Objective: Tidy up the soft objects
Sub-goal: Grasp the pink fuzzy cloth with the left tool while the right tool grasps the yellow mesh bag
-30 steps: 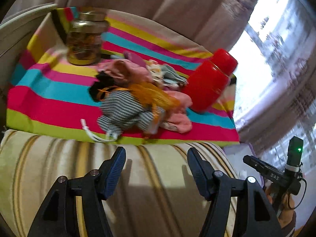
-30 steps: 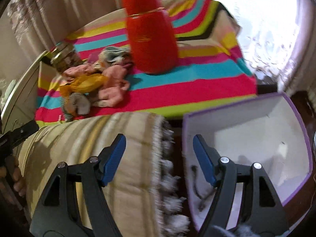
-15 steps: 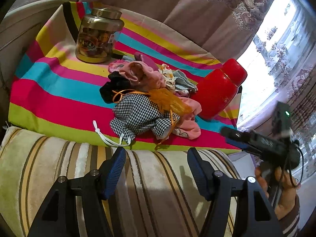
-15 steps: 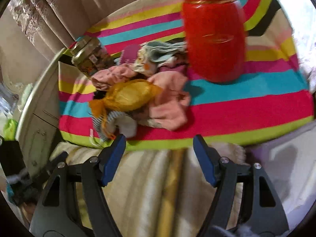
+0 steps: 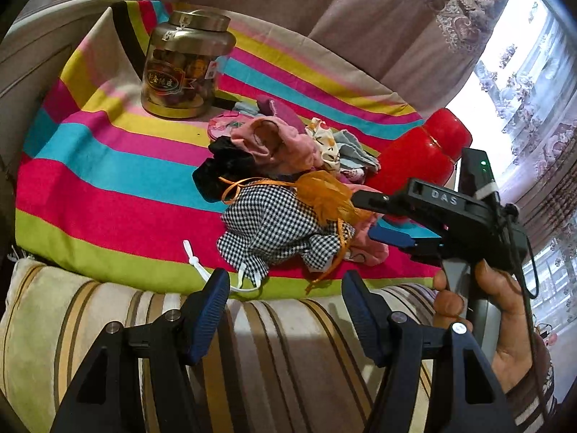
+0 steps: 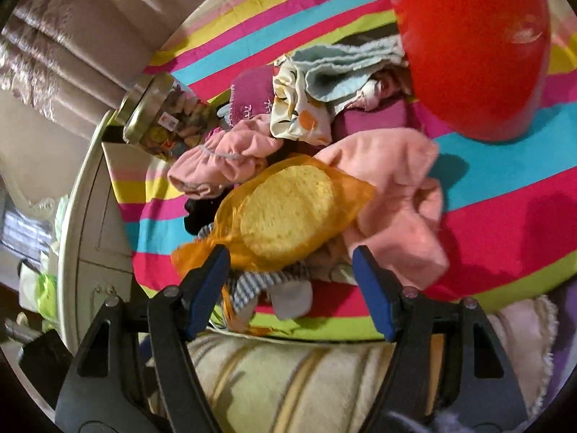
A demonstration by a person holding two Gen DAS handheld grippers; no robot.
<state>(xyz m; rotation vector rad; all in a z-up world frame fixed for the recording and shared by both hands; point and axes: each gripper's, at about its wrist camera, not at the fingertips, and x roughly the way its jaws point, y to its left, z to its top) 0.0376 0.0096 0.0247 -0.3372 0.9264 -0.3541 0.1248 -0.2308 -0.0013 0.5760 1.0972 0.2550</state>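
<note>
**Soft pile, light and limp: grip high on a bunched fold**

Spread across the middle of both views: striped cloth (image 5: 108, 166), a flat bed for everything else. Toward the right of the left wrist view, upper right of the right wrist view: red flask (image 5: 422, 158), hard and probably heavy, touching the pile's far edge; best left alone. Upper left of the left wrist view: jar (image 5: 184, 68), rigid, just beside the pile, likely breakable.

At centre frame in both views: pile (image 5: 288, 180) of small fabrics, tangled and overlapping. Likely very light, floppy, no stiffness; liable to drag neighbours along when lifted. Largest piece, pink cloth (image 6: 393, 195), thick and fleecy, easy to pinch at a bunched fold. Next, checked pouch (image 5: 274, 227), limp, white cord trailing toward the lower edge; cord apt to snag. On top, mesh bag (image 6: 288, 213), orange, holding a yellow sponge-like pad; springy, slippery netting, best taken across the pad's middle.

Right gripper (image 6: 290, 288): jaws wide, nothing between, poised just at the mesh bag's near edge. Left gripper (image 5: 285, 306): jaws wide, empty, hanging over the striped cushion (image 5: 108, 324) short of the pile.
</note>
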